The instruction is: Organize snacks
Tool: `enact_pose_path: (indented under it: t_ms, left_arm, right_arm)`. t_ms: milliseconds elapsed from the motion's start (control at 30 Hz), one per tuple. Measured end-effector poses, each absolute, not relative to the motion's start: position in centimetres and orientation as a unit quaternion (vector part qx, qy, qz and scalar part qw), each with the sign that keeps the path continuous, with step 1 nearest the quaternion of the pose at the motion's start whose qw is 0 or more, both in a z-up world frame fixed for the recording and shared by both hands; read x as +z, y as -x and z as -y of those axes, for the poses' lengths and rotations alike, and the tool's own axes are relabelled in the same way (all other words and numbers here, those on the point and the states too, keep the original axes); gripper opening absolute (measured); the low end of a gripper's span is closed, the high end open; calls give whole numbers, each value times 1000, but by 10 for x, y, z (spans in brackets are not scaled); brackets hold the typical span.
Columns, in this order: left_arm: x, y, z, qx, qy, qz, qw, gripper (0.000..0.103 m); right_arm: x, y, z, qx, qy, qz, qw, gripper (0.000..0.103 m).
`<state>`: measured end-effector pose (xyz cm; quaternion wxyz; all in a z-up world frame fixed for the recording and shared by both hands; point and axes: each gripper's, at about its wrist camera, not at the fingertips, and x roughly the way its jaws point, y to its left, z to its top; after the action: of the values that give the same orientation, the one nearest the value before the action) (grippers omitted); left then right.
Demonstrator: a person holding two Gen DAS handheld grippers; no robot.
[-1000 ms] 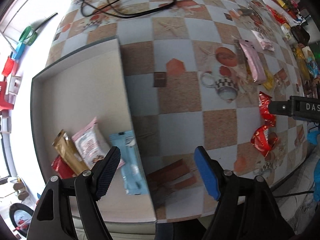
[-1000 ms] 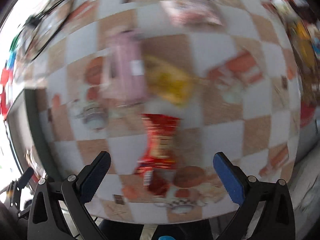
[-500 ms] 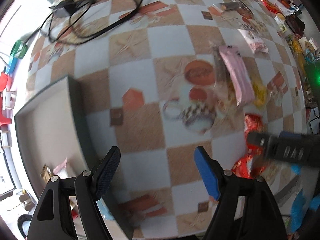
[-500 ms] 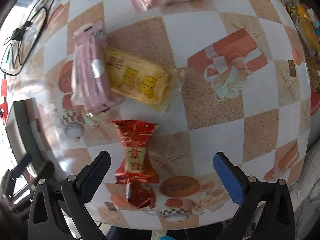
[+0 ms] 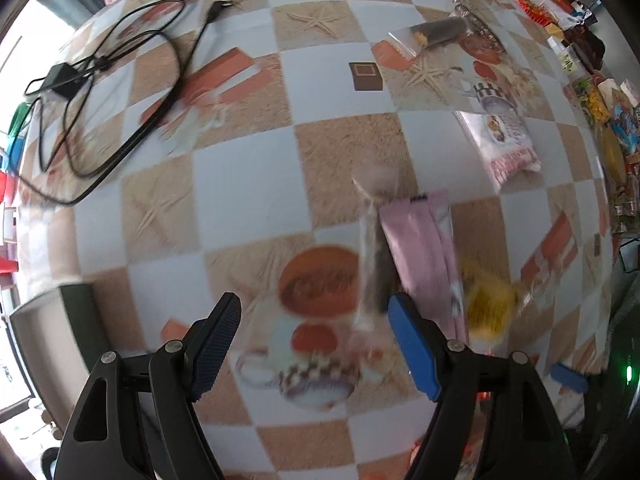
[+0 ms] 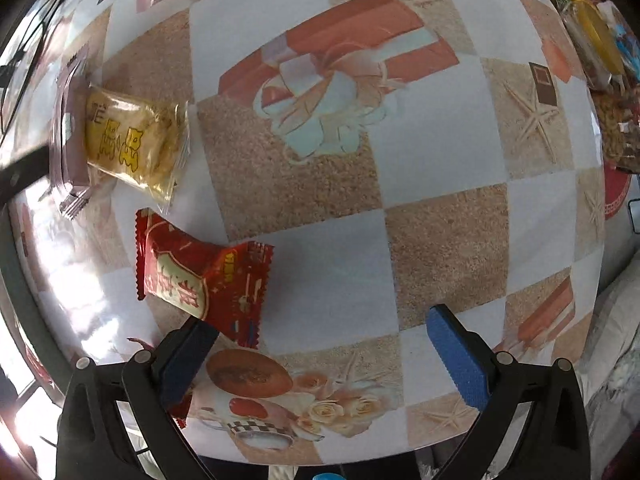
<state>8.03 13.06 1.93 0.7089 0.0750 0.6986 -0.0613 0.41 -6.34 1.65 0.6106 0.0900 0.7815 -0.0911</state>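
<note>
In the left wrist view my left gripper (image 5: 314, 320) is open and empty above the checkered tablecloth. Just past its right finger lie a clear dark-filled packet (image 5: 374, 256), a pink packet (image 5: 424, 248) and a yellow packet (image 5: 488, 300). A white-pink packet (image 5: 506, 144) lies further right. The grey tray's corner (image 5: 44, 320) shows at the left edge. In the right wrist view my right gripper (image 6: 320, 344) is open and empty; a red packet (image 6: 200, 276) lies by its left finger. The yellow packet (image 6: 128, 144) and the pink packet (image 6: 70, 128) lie beyond.
A black cable with an adapter (image 5: 120, 80) lies at the back left of the table. Another clear packet (image 5: 432, 34) lies far back. Several more snacks (image 5: 608, 148) are piled along the right edge. The table's front edge runs just below both grippers.
My left gripper has swung from the tray to the right, toward the pink and yellow packets. My right gripper has moved right and closer to the table; the red packet is now by its left finger.
</note>
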Motion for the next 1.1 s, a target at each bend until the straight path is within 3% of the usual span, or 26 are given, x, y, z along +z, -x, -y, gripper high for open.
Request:
enact_pose_path:
  t_ms: [267, 333, 467, 833, 1100]
  left_arm:
    - [9, -117, -114, -60, -71, -703, 705, 77]
    - [10, -121, -112, -64, -72, -700, 707, 67]
    - [17, -111, -109, -84, -87, -697, 707, 20]
    - [18, -13, -151, -69, -83, -707, 699, 23]
    - [18, -23, -158, -46, -72, -707, 702, 54]
  right_arm:
    - [22, 20, 44, -89, -85, -779, 615, 103]
    - [19, 22, 40, -90, -84, -777, 617, 103]
    - [18, 24, 34, -89, -79, -772, 625, 103]
    - [32, 39, 23, -72, -58, -775, 626, 103]
    - [60, 41, 29, -76, -212, -735, 640, 103]
